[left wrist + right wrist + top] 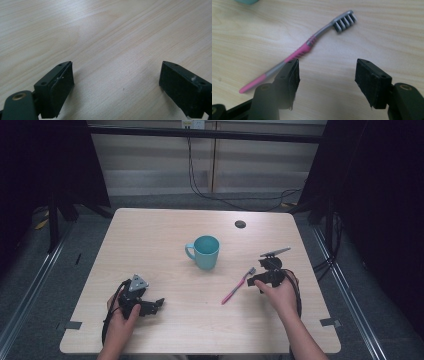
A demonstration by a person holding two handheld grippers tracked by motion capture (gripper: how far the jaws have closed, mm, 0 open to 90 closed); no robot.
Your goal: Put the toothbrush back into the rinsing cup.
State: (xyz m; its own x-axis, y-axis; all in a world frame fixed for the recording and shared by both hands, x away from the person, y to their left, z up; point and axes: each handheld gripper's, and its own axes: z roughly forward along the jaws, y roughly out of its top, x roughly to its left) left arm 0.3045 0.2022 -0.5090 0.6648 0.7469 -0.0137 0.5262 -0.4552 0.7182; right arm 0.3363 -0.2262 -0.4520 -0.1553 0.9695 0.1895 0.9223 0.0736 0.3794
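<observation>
A pink and grey toothbrush [239, 285] lies flat on the wooden table [150, 240], bristle head toward the far right. A teal mug [206, 251] stands upright behind it near the table's middle, handle to the left. My right gripper [252, 281] is just right of the brush head, held in a hand. In the right gripper view the right gripper [327, 67] is open over bare wood, and the toothbrush [304, 48] runs diagonally beyond the left jaw, not between the pads. My left gripper [159, 302] rests at the front left; its jaws [116, 72] stand wide open with nothing between them.
A small black round cap [240, 224] sits in the table top at the back right. Grey tape marks [73, 324] are stuck near the front corners. Cables [235, 200] trail on the floor behind the table, and dark stands flank both sides.
</observation>
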